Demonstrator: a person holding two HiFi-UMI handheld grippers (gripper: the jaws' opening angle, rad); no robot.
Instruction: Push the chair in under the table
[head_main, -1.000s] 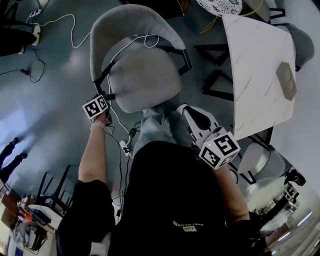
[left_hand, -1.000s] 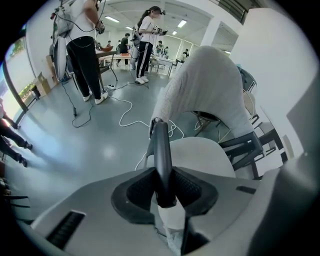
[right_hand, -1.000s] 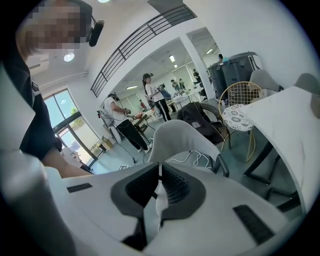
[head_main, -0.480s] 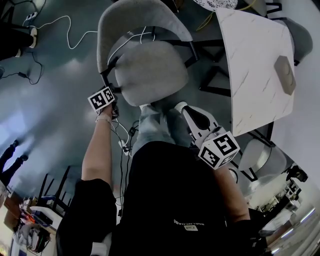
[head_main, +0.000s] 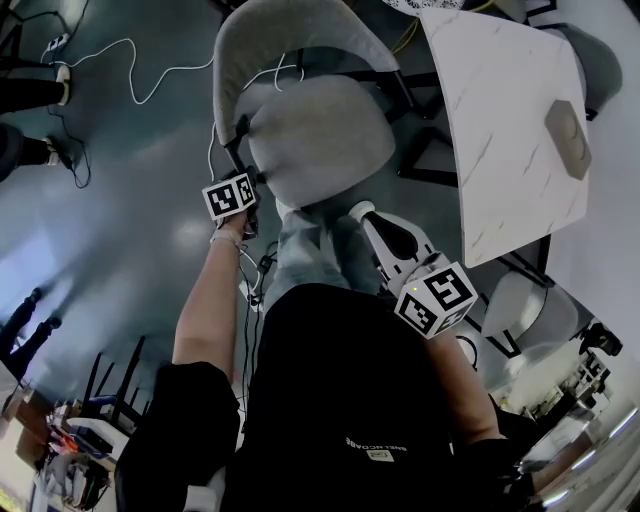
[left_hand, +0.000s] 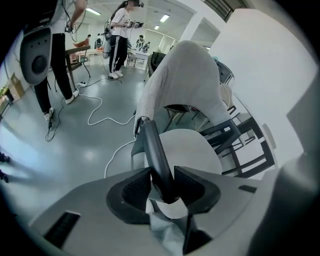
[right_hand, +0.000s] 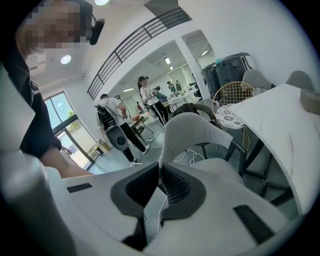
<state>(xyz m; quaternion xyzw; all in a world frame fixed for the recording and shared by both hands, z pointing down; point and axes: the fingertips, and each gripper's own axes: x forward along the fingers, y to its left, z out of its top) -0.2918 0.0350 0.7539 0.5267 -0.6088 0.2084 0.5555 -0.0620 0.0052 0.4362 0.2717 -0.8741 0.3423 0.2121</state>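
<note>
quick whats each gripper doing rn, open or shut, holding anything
Left gripper: jaws opening, with the chair's black arm bar between them, pads touching it.
Right gripper: shut, holding nothing.

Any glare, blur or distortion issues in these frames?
Head view: sharp, soft glare patches on the glossy floor. Left gripper view: black fisheye corners, chair arm crisp. Right gripper view: same vignette, window bright.
</note>
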